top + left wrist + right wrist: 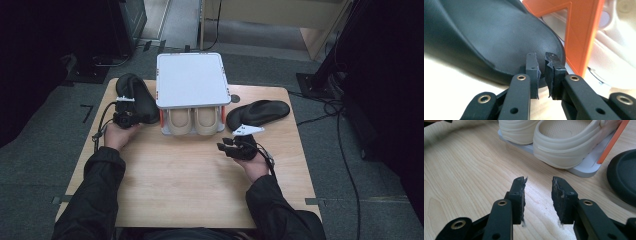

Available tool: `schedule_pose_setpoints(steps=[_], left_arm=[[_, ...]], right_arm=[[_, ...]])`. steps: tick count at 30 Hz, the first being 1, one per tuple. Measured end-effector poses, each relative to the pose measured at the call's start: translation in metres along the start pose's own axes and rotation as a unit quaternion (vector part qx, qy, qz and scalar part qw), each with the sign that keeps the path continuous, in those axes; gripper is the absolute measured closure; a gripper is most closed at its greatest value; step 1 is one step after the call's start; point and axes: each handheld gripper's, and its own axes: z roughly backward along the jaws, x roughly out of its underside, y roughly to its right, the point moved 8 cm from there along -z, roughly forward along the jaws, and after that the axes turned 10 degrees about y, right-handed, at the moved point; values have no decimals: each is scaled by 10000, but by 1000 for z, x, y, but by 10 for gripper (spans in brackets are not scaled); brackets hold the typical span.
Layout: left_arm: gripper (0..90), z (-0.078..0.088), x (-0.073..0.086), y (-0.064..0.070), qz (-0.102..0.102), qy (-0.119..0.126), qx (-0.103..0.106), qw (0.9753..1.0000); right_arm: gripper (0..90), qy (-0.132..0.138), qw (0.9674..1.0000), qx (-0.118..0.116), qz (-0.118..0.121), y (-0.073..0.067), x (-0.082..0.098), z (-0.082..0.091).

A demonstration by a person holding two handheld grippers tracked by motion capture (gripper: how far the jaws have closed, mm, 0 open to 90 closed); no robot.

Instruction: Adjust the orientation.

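Black shoes waiting beside the rack

High view: shoe rack [190, 80], white with orange posts, holds a beige pair [194, 120] on its lower shelf. One black shoe [135, 97] lies left of the rack, another black shoe [257, 113] right of it; both seem not stored yet.

Left gripper view: left tool [541, 71] is pinching the smooth, matte rim of the left black shoe, just beside an orange post [580, 37].

Right gripper view: right tool [538, 195] stands spread and empty over the wood-grain counter [461, 170], in front of the rack.
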Motion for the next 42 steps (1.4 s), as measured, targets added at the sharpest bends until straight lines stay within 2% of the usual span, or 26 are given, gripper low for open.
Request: schedule_pose_setpoints(steps=[5,10,12,16,20,23,25,28,29,33,37,40,41,42], left_arm=[[826,8,8,8,-99,-87,-29,9999],[830,19,18,18,-125,-199,67,9997],[830,29,27,25,-211,-257,53,9994],[830,39,36,30,-170,-304,124,9993],[828,56,50,40,-241,-431,168,9986],[824,64,57,47,-147,-458,295,9984],[812,66,59,48,-154,-463,347,9982],[773,67,58,49,-170,-483,409,9978],[757,67,56,49,-232,-485,397,9978],[694,71,44,45,-229,-228,338,9989],[641,70,27,33,-150,15,205,9997],[599,69,21,26,-131,18,144,9998],[590,65,14,17,-119,78,61,9999],[583,64,11,15,-133,87,46,9999]], right_arm=[[636,8,10000,-44,-20,1,-3,-3],[636,34,10000,-85,-12,1,-5,-6],[636,42,9999,-112,-12,1,-7,-7],[636,54,9999,-140,5,1,-9,-8],[636,55,9999,-145,-15,2,-10,-10],[636,57,9999,-162,-15,2,-11,-10],[636,64,9998,-172,-24,2,-11,-10],[637,76,9998,-168,-50,2,-11,-11],[636,68,9998,-171,-69,2,-11,-11],[637,75,9998,-170,-66,3,-11,-11],[636,66,9998,-180,-110,4,-10,-13],[636,58,9998,-171,-93,3,-10,-13],[636,29,9998,-177,-104,2,-10,-14],[636,28,9998,-190,-90,2,-9,-14]])
